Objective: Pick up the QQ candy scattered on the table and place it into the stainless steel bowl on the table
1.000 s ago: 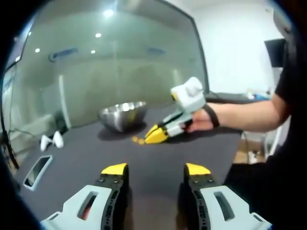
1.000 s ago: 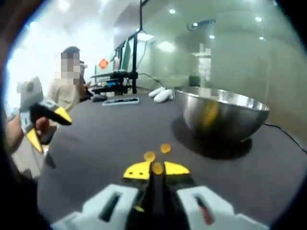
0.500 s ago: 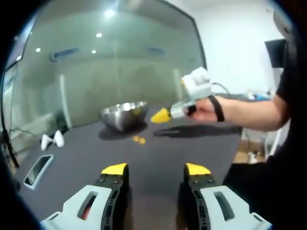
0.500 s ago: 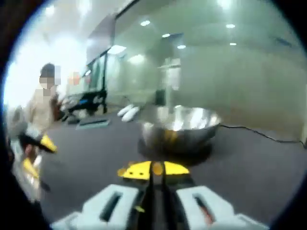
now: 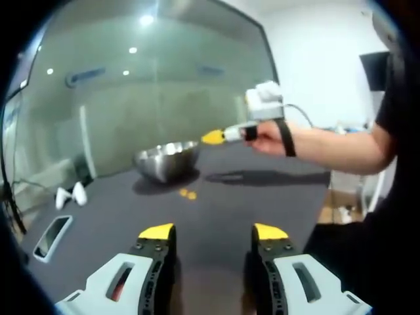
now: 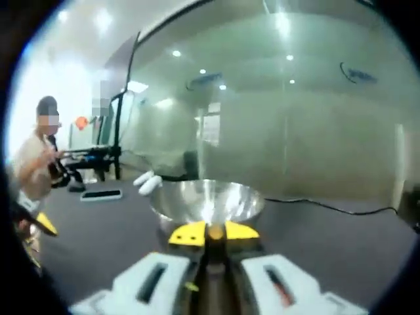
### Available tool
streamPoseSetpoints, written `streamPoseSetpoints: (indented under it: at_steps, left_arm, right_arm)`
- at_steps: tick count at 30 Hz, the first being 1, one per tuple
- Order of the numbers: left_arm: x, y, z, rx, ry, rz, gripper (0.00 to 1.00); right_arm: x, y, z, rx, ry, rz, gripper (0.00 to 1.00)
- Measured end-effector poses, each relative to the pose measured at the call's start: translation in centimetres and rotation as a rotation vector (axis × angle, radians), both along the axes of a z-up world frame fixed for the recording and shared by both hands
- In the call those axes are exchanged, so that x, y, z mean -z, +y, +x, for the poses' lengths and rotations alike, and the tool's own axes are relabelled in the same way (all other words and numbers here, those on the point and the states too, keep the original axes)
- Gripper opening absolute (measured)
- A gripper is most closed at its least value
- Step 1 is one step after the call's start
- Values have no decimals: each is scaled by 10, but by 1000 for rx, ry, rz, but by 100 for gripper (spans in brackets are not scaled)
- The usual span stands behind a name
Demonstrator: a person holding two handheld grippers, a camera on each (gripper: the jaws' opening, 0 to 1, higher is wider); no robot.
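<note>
QQ candy (image 5: 188, 194) lies as two small orange pieces on the dark counter (image 5: 216, 216) in the left gripper view, just in front of the stainless steel bowl (image 5: 167, 159) and apart from it. The left tongs (image 5: 213, 231) sit low at the near edge of the counter, yellow-tipped jaws spread wide with nothing between them. The right tongs (image 5: 213, 137), held in a person's hand (image 5: 266, 138), hang in the air beside and above the bowl's rim, tips drawn together. Two small white objects (image 5: 69, 195) and a flat dark device (image 5: 51, 235) lie far off on the counter.

In the right gripper view, the right tongs (image 6: 214, 231) are pressed together on one orange QQ candy piece (image 6: 214, 231), pinched between the yellow tips. Just beyond the tips is the stainless steel bowl (image 6: 207, 202), its open mouth showing. White objects (image 6: 147, 182) and a flat device (image 6: 100, 194) rest on the counter (image 6: 328, 243) behind, and a person (image 6: 36, 164) stands at the far side.
</note>
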State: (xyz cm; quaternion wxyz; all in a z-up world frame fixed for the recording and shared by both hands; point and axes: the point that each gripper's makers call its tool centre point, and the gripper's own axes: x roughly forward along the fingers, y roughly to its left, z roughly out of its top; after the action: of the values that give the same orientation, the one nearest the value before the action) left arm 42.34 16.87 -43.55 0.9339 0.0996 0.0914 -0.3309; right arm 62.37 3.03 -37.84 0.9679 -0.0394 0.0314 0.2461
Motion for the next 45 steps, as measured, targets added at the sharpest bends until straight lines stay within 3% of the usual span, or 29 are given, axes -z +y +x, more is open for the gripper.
streamPoseSetpoints:
  at_steps: [12, 15, 17, 18, 21, 34, 39, 45]
  left_arm:
    - [1, 1, -2, 0, 5, 13, 47]
    - [1, 2, -1, -3, 4, 10, 47]
    - [1, 3, -1, -5, 4, 10, 47]
    - [1, 3, -1, -7, 4, 10, 47]
    - [2, 5, 0, -11, 7, 5, 47]
    - [2, 1, 3, 1, 6, 4, 47]
    - [1, 1, 3, 1, 3, 3, 47]
    - [2, 1, 2, 3, 4, 4, 47]
  right_arm:
    - [-34, 29, 34, -19, -44, 27, 9]
    - [-31, 35, 42, -28, -45, 6, 12]
    - [-25, 37, 45, -36, -10, 29, 28]
    - [-24, 36, 46, -36, -4, 38, 30]
    - [-21, 31, 54, -32, 6, 45, 27]
    - [-23, 26, 43, -48, 11, 61, 26]
    - [-22, 26, 29, -84, -4, 41, 25]
    - [-6, 22, -2, -166, -3, -9, 25]
